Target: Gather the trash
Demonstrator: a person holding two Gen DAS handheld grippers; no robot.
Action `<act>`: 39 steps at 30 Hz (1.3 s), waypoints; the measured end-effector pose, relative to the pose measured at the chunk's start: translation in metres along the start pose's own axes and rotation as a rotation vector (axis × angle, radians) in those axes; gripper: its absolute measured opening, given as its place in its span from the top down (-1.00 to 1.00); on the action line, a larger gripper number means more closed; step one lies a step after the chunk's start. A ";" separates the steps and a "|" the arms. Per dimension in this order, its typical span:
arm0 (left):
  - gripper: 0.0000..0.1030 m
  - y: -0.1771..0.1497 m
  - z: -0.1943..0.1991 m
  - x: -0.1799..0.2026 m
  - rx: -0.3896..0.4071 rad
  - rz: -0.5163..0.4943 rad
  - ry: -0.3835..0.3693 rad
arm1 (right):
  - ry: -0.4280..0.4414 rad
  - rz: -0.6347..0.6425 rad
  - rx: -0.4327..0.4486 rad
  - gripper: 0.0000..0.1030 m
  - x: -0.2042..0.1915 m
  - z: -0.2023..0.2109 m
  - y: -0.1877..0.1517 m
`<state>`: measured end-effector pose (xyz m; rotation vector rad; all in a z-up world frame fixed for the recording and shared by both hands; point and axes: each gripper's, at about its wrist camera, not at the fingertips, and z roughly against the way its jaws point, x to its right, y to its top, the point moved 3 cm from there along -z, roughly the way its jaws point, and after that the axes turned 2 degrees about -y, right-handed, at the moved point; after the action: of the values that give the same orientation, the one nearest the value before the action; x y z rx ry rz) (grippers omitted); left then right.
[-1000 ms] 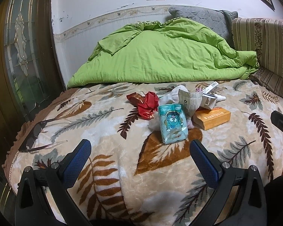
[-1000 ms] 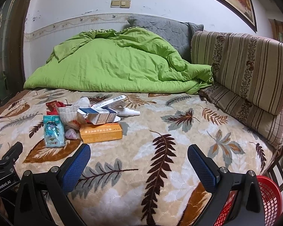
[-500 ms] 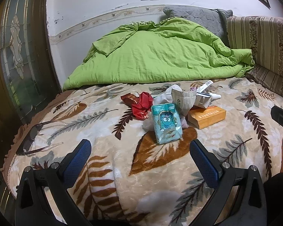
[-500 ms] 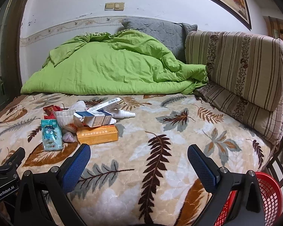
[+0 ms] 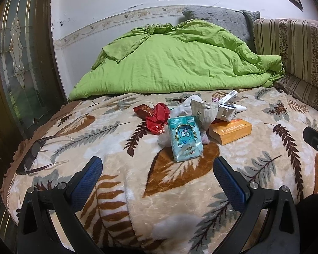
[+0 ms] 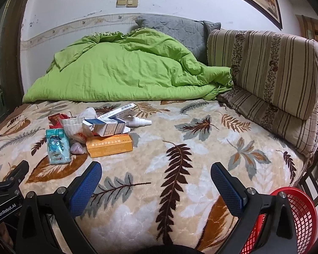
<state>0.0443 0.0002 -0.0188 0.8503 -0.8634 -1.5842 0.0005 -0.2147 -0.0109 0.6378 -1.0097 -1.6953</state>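
Observation:
A heap of trash lies on the leaf-patterned blanket [image 5: 108, 139]: a teal cartoon packet [image 5: 184, 140] [image 6: 57, 146], an orange box [image 5: 231, 131] [image 6: 109, 145], red wrappers [image 5: 155, 117], a silver pouch [image 5: 204, 111], a blue-and-white carton [image 6: 107, 126] and a white spray bottle [image 6: 138, 122]. My left gripper [image 5: 158, 169] hovers open a short way in front of the teal packet, holding nothing. My right gripper [image 6: 155, 174] is open over bare blanket, to the right of and nearer than the heap. A red mesh basket [image 6: 294, 218] sits at the lower right, beside the bed.
A rumpled green duvet [image 5: 176, 63] fills the back of the bed, with striped cushions [image 6: 265, 67] along the right side. Eyeglasses [image 5: 38, 154] lie at the blanket's left edge. A glass-panelled door [image 5: 17, 48] stands to the left.
Both wrist views have drifted slightly, so the trash heap sits a little further left in each. Both grippers stay open and nothing on the bed has moved.

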 end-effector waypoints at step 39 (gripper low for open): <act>-0.59 0.021 -0.080 -0.019 -0.249 0.166 -0.174 | 0.209 -0.056 -0.159 -0.76 -0.004 -0.031 -0.010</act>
<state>0.1264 0.0082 -0.0374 0.4575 -0.8152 -1.5945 0.0217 -0.2200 -0.0353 0.7264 -0.7083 -1.6982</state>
